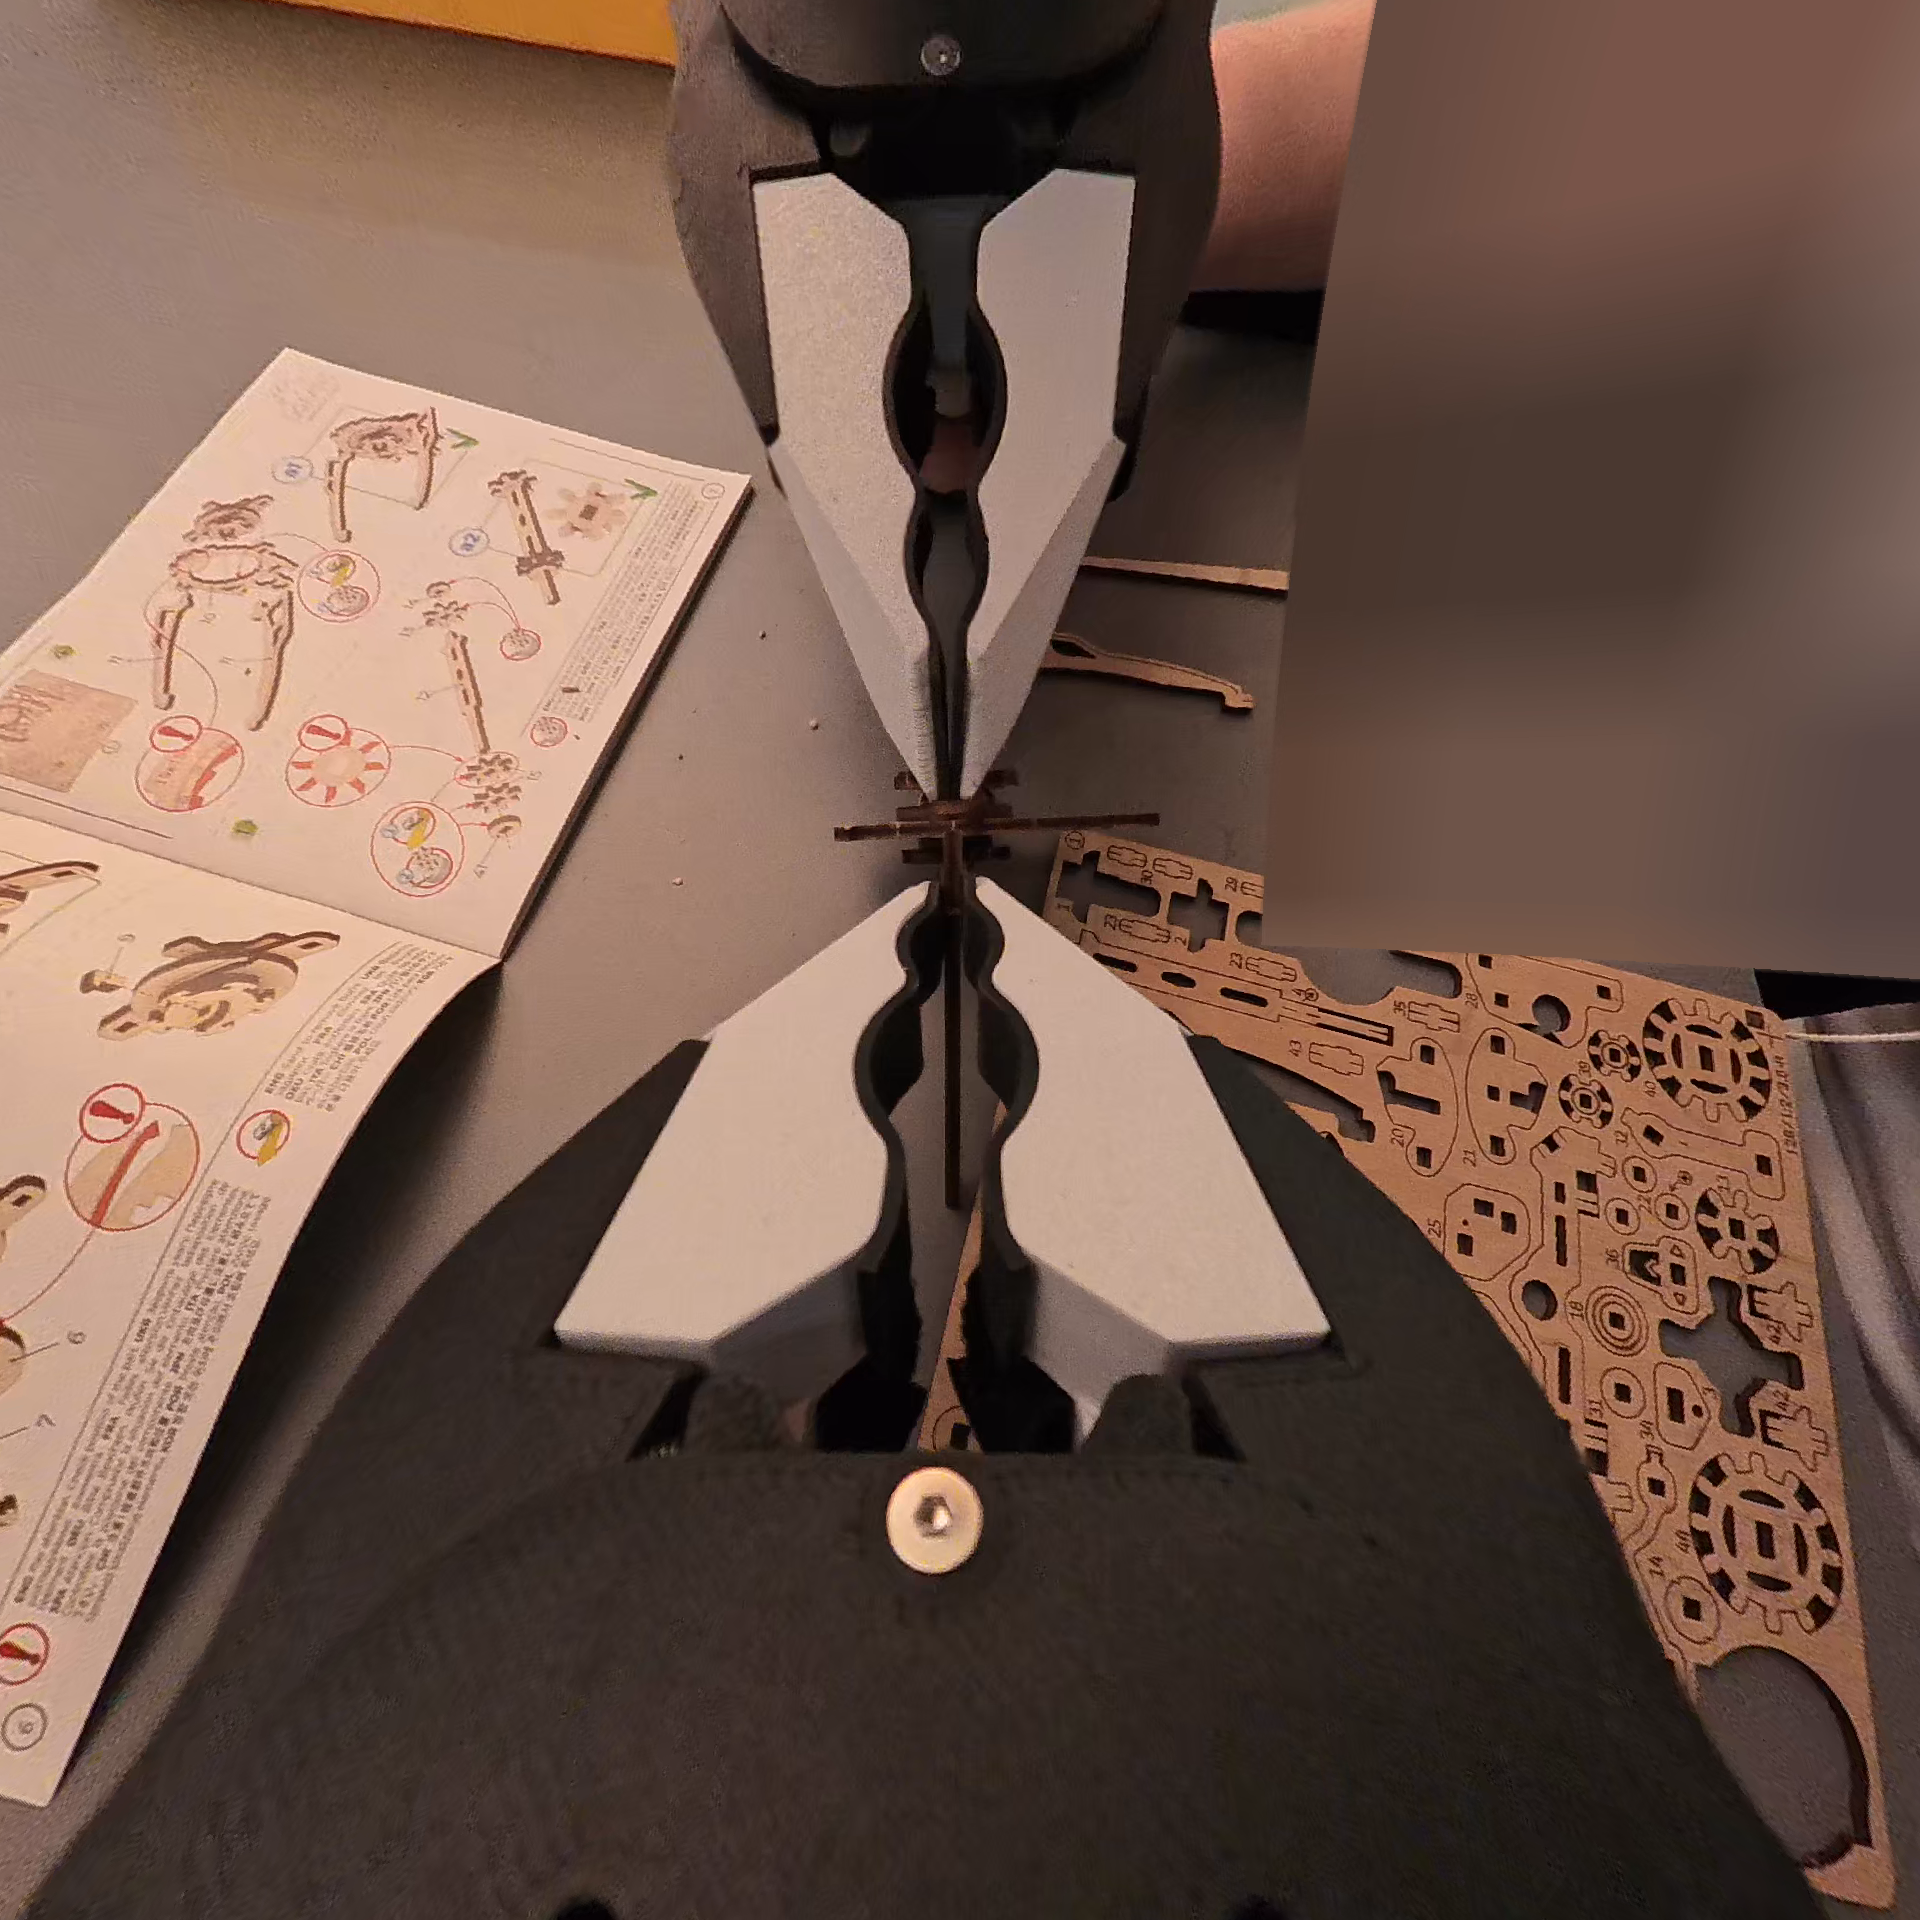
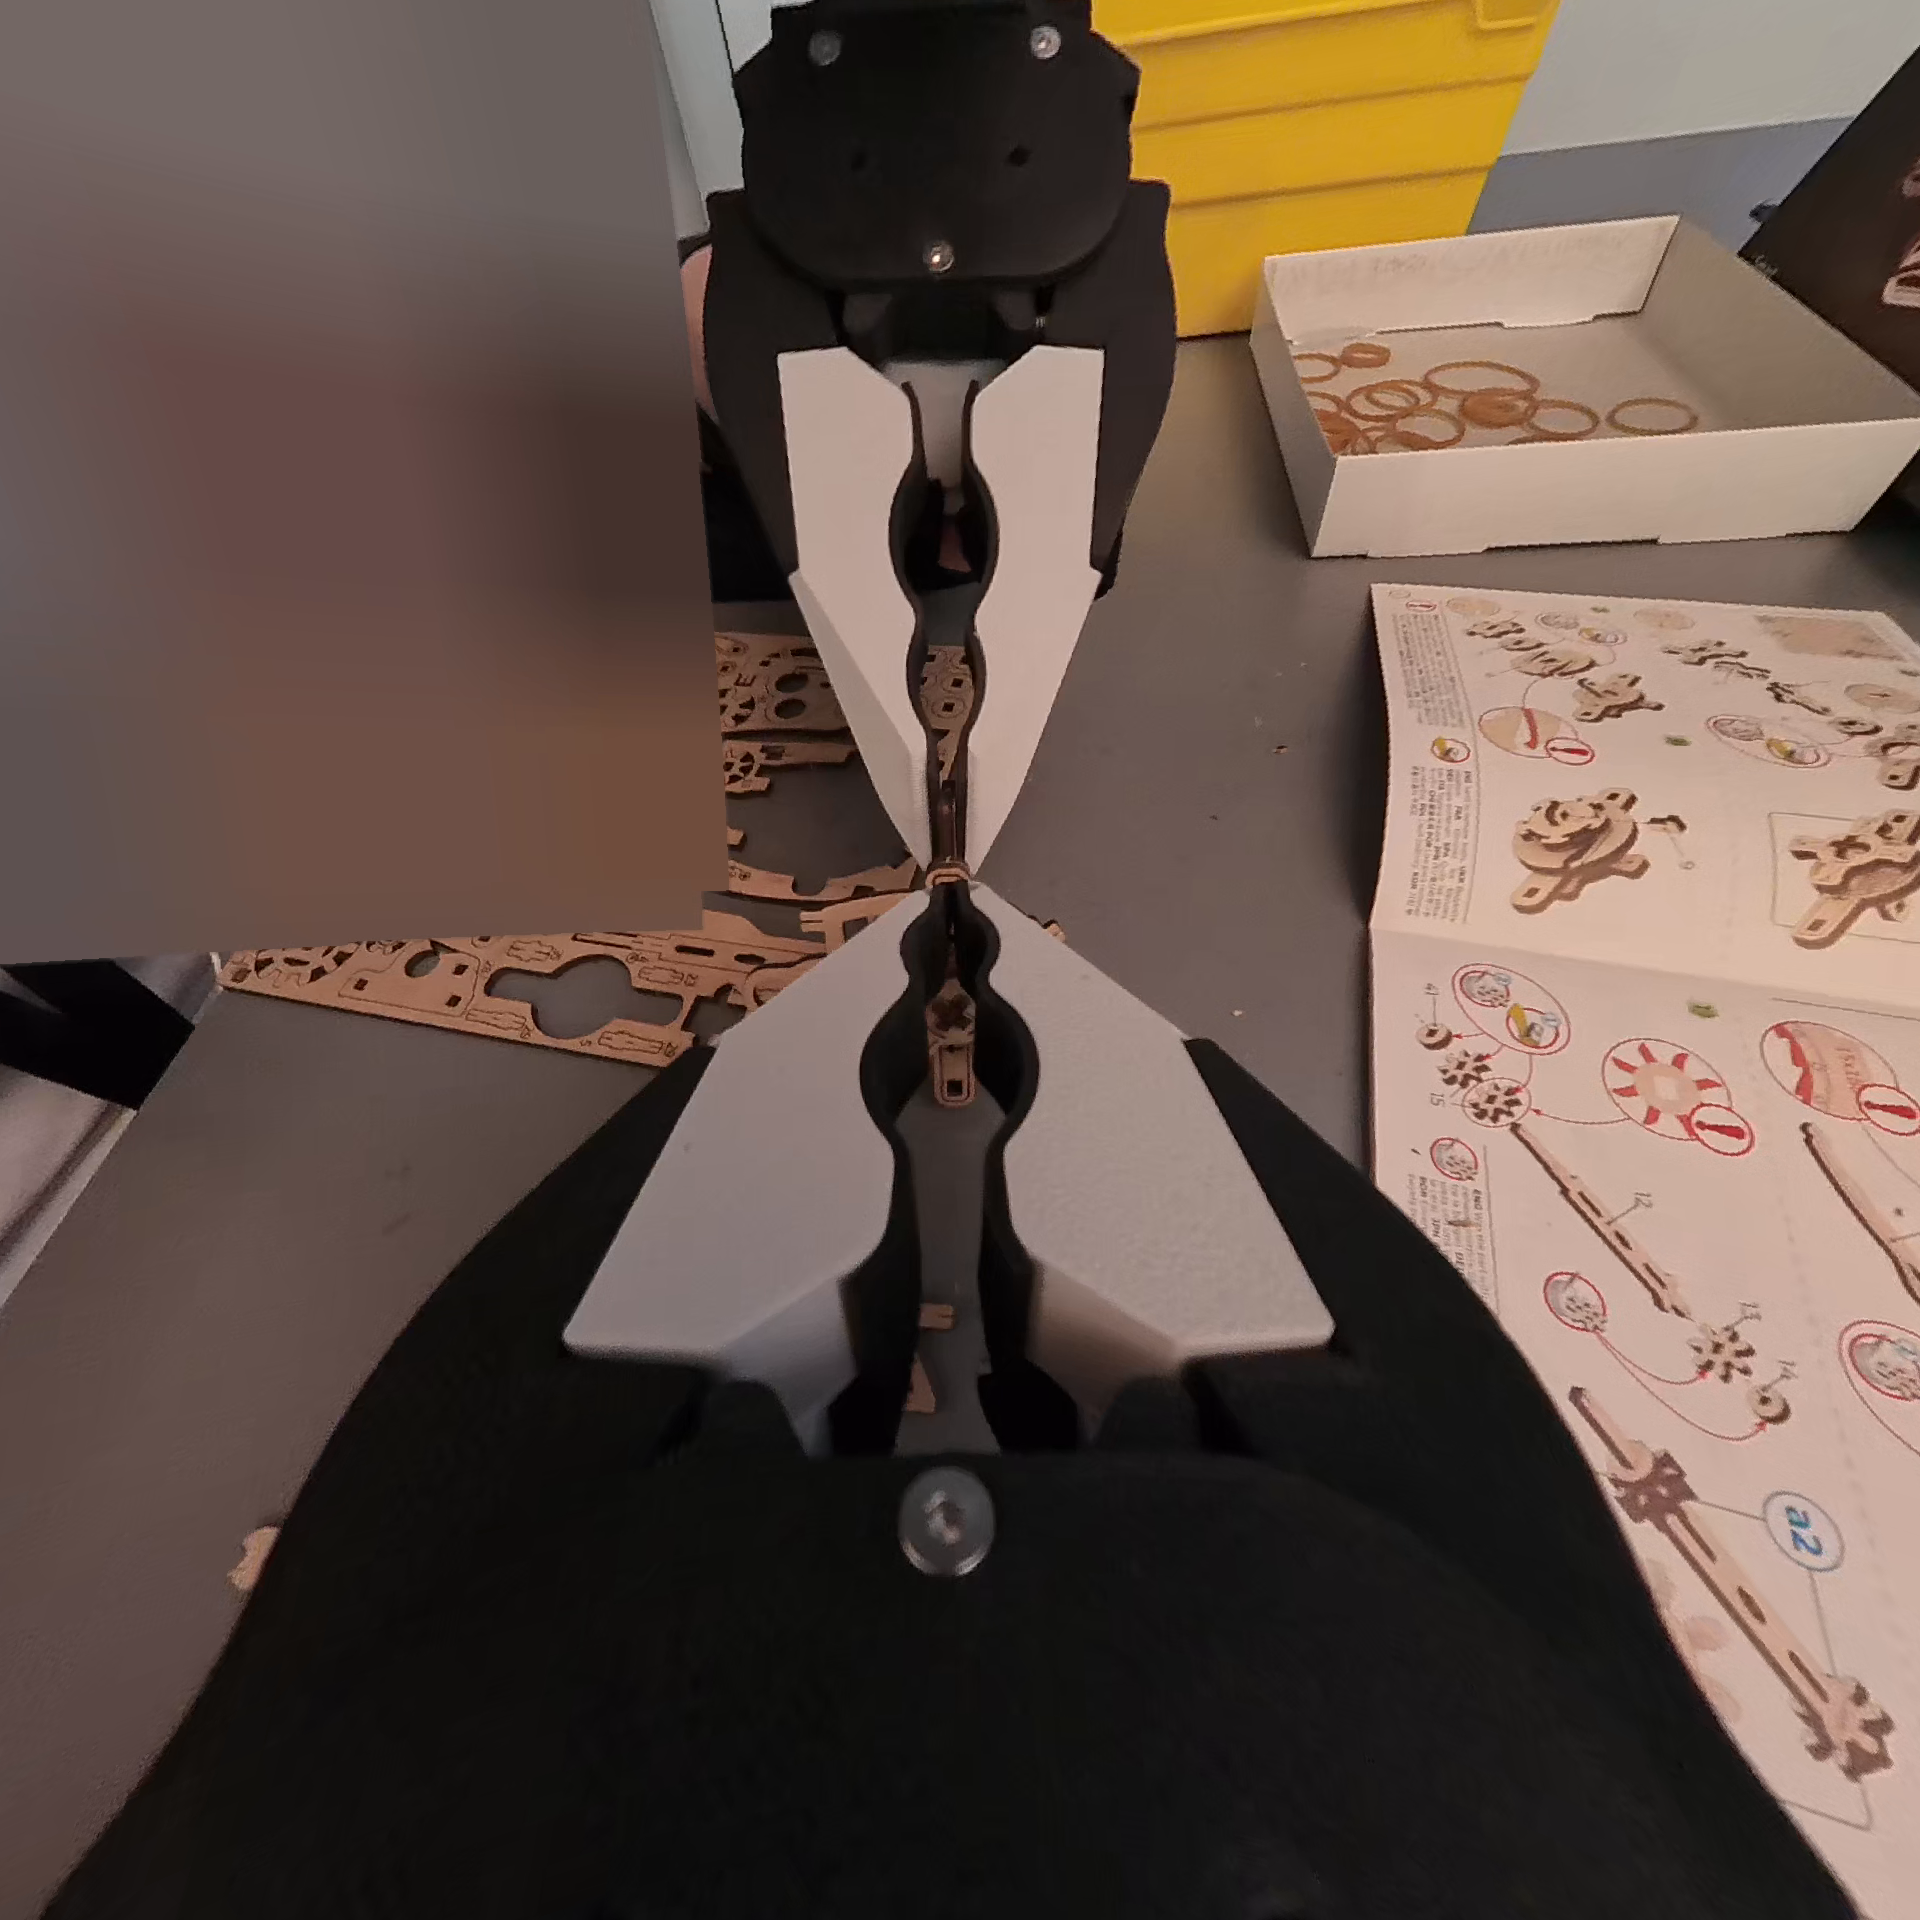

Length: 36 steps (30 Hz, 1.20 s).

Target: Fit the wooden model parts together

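In the left wrist view my left gripper (image 1: 951,894) is shut on a thin wooden stick (image 1: 951,1039), seen edge-on between its pads. Small toothed wooden pieces (image 1: 951,826) sit crosswise on the stick just past my fingertips. My right gripper (image 1: 951,774) comes in from the far side and is shut on the stick's other end, next to those pieces. In the right wrist view the right gripper (image 2: 948,914) and left gripper (image 2: 948,857) meet tip to tip, with a small wooden disc (image 2: 945,879) between them. Both are held above the grey table (image 1: 644,935).
An open instruction booklet (image 1: 312,727) lies on one side and also shows in the right wrist view (image 2: 1662,1039). A laser-cut wooden sheet (image 1: 1558,1195) and loose wooden parts (image 1: 1153,675) lie on the other. A white box of rubber bands (image 2: 1558,488) and a yellow crate (image 2: 1330,125) stand at the back. The tips of both grippers are at nearly the same place.
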### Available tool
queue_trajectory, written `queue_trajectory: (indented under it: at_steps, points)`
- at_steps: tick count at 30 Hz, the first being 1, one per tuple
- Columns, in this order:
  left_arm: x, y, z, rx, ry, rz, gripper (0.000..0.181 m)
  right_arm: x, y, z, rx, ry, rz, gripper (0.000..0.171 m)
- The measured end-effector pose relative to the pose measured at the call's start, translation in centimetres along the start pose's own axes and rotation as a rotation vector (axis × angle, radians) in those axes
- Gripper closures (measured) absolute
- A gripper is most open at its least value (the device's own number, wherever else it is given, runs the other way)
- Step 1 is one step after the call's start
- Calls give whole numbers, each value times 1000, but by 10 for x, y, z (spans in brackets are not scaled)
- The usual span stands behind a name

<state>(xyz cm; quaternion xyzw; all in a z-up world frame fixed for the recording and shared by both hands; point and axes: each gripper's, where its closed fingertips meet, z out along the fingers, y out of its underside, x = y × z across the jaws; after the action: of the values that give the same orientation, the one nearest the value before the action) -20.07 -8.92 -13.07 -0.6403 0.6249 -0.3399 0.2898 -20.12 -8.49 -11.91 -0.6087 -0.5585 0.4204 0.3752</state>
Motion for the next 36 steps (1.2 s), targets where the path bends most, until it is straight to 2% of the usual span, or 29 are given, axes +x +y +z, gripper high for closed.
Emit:
queue_trajectory:
  at_steps: [36]
  points:
    - [2,0,1,-29,-30,59,181,-3,-5,-1,31,-34,15,169]
